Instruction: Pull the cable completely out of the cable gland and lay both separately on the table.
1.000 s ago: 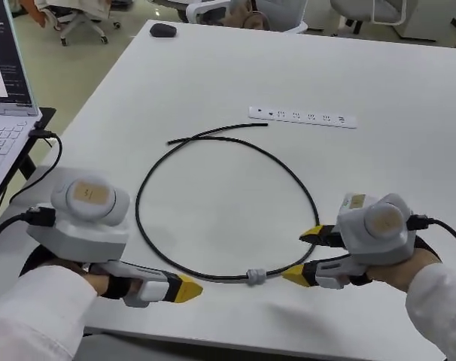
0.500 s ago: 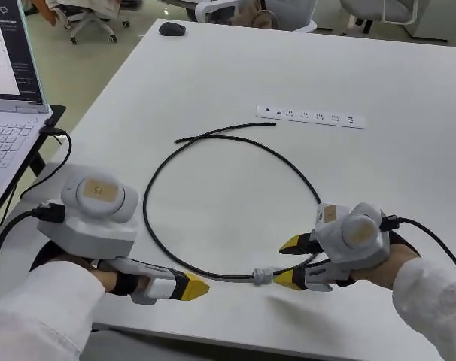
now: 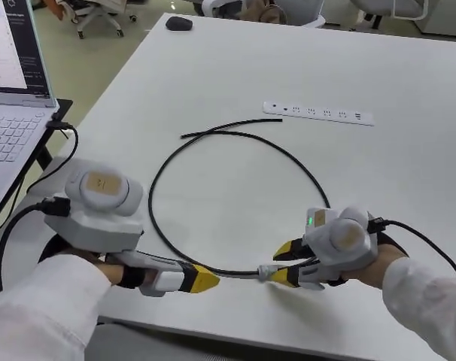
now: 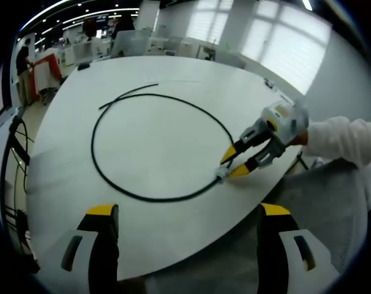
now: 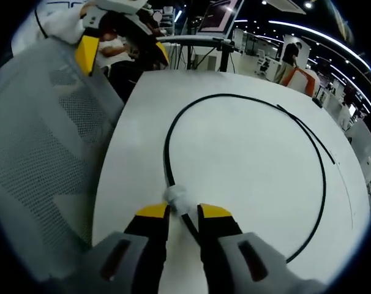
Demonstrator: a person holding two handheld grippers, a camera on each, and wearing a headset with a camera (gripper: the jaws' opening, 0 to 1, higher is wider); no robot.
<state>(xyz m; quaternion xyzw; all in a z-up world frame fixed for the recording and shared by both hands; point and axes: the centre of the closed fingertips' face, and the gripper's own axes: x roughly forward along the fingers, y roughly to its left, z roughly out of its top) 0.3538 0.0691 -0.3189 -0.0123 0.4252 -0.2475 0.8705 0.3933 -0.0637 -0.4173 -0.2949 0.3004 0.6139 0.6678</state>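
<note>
The cable gland (image 5: 175,197) sits on the cable (image 5: 166,153) near the front edge of the bench (image 3: 235,68), just ahead of the right tool (image 5: 182,213), whose narrowly parted jaws straddle the cable without clamping it, while the left tool (image 3: 200,280), wide open and empty, is farther off along the cable's line.

Head cam: above the near edge of the table (image 3: 235,68), pitched down and forward, mid-range, whole cable (image 3: 239,273) loop in frame. Left gripper (image 4: 188,211) cam: low, just off that edge, looking across the tabletop, with the loop further out and the right gripper (image 4: 234,164) right of centre. Right gripper cam: right down at the surface, cable gland (image 5: 175,197) close at its jaws, facing along the edge toward the left gripper. All three share the loop.
</note>
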